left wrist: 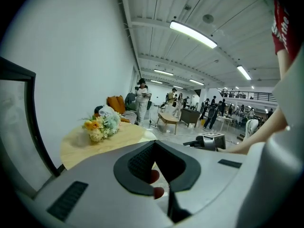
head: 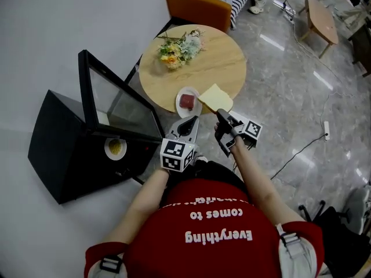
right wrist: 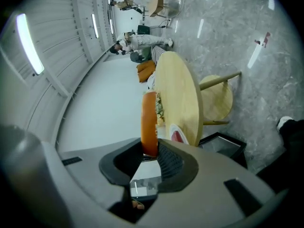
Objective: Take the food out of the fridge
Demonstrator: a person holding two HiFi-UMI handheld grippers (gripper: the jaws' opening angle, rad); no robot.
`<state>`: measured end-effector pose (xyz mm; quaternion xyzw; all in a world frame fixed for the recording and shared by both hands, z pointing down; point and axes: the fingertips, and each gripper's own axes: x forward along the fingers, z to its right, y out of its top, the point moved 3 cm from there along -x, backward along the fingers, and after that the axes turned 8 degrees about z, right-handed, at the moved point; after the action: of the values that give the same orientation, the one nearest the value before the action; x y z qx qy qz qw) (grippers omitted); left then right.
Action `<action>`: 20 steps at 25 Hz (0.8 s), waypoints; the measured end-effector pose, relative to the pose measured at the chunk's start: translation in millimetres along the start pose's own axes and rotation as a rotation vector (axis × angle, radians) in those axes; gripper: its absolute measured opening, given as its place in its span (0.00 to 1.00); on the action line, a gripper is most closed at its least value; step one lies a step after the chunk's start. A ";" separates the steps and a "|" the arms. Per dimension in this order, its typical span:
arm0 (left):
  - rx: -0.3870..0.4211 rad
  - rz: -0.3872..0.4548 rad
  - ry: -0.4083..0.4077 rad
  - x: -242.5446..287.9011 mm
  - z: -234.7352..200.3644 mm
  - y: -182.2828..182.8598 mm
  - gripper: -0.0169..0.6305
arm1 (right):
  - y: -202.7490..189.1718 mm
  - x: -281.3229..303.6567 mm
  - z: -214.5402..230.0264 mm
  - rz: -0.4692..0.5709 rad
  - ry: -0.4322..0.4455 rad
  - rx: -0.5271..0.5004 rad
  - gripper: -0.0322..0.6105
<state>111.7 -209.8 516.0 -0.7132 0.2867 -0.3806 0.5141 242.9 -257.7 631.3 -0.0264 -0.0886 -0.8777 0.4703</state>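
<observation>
The slice of bread [head: 215,99] is clamped on edge between the jaws of the right hand-held gripper [head: 221,114], which are closed only as far as the slice's thickness. It is held over the near rim of the round wooden surface [head: 226,62]. In the right gripper view, its orange crust [right wrist: 149,122] is seen rising from the dark pads. The left hand-held gripper [head: 191,122] is held just beside it with its jaws slightly apart, and nothing is gripped.

Just under the bread, a small white plate of red meat [head: 187,101] is set on the surface. A bunch of pale flowers [head: 177,50] is laid at the far side. To the left, a black fridge [head: 58,149] is placed on the floor against the white wall with its glass door [head: 116,97] swung open. A plate of yellow food [head: 116,148] is seen inside.

Beyond the surface, an orange sofa [head: 194,7] with striped cloth is seen. A low wooden table [head: 322,19] is set well apart on the grey marble floor [head: 290,97].
</observation>
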 end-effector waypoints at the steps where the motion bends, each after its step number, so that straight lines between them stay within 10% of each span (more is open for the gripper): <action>1: -0.004 -0.011 0.002 4.2 -2.0 -2.9 0.04 | 4.4 3.8 7.5 0.011 -0.025 -0.005 0.19; 15: -0.024 -0.080 -0.002 25.4 -10.8 -24.3 0.04 | 31.4 28.9 70.4 0.135 -0.356 0.078 0.19; 20: -0.020 -0.090 -0.014 28.9 -6.5 -26.2 0.04 | 32.0 33.2 75.5 0.069 -0.446 0.009 0.36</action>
<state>122.5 -228.3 549.2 -0.7331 0.2546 -0.3954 0.4913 248.2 -288.6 713.9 -0.2207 -0.1931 -0.8332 0.4688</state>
